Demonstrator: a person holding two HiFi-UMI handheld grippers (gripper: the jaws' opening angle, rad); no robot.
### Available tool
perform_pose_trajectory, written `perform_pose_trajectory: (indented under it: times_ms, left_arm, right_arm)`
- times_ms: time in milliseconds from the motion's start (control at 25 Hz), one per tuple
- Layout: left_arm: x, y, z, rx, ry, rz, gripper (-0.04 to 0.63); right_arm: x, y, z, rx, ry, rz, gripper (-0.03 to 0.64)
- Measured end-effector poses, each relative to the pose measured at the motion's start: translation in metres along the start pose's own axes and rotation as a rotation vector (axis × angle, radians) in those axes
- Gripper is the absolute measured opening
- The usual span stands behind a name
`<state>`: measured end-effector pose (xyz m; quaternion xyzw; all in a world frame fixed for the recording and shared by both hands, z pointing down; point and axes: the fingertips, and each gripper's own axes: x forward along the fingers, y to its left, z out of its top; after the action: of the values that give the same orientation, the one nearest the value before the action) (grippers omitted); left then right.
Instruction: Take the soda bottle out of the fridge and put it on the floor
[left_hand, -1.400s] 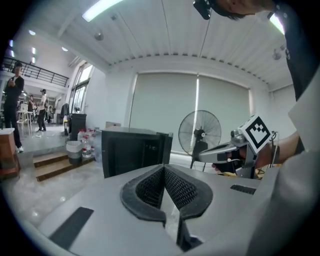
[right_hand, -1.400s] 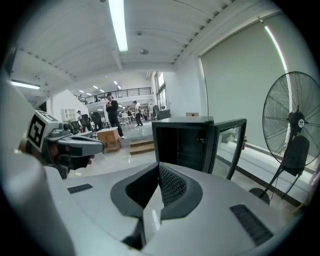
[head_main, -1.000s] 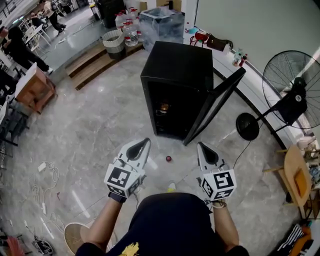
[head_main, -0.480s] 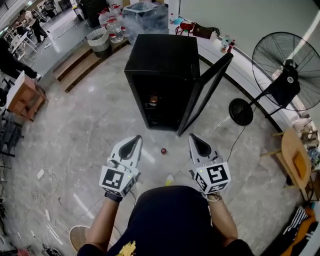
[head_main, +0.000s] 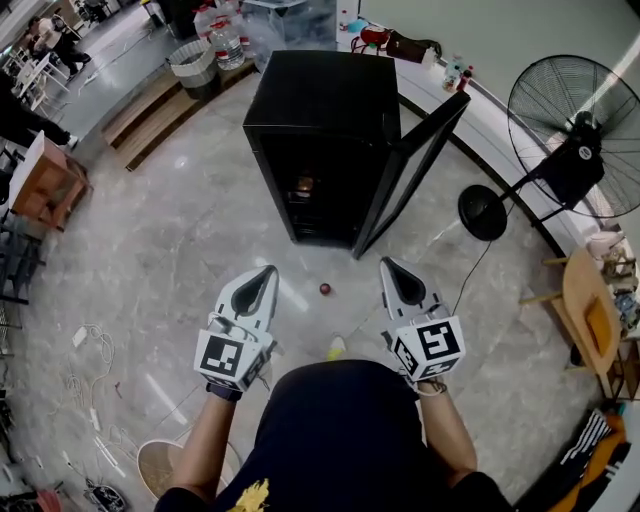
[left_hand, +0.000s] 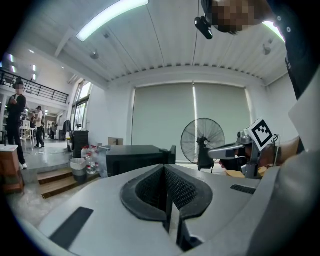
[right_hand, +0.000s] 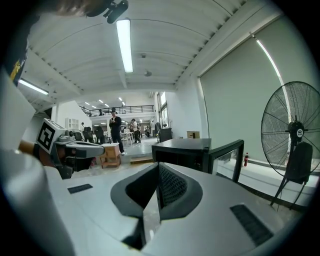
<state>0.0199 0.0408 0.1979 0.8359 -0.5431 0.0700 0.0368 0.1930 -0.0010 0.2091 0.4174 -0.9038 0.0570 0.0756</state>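
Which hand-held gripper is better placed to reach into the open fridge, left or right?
Probably left. The left hand-held gripper lines up with the fridge opening; the right hand-held gripper faces the edge of the open door. Both are shut and empty.

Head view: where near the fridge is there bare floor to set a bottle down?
Widest bare floor lies left of the fridge, toward the wooden steps. The strip in front of it is free except a small red object. Right of the open door, fan base and cord crowd it.
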Motion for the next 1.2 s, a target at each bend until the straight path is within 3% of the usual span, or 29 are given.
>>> perform_pose_trajectory:
  times_ms: [360, 600, 960, 1200]
  left_arm:
    - [0.018, -0.006, 0.008, -0.040, 0.001, -0.011, 0.017]
    - [0.040, -0.036, 0.019, -0.011, -0.012, -0.035, 0.017]
    - [0.030, -0.030, 0.007, -0.013, 0.009, -0.014, 0.017]
    - [0.025, -0.033, 0.001, 0.000, 0.015, -0.009, 0.017]
  right_arm:
    - [0.026, -0.006, 0.016, -0.101, 0.005, 0.071, -0.003]
    - [0.025, -0.019, 0.030, -0.159, 0.009, 0.129, -0.003]
    - [0.043, -0.009, 0.013, -0.206, 0.044, 0.194, -0.003]
    - [0.040, -0.005, 0.012, -0.176, 0.035, 0.191, -0.003]
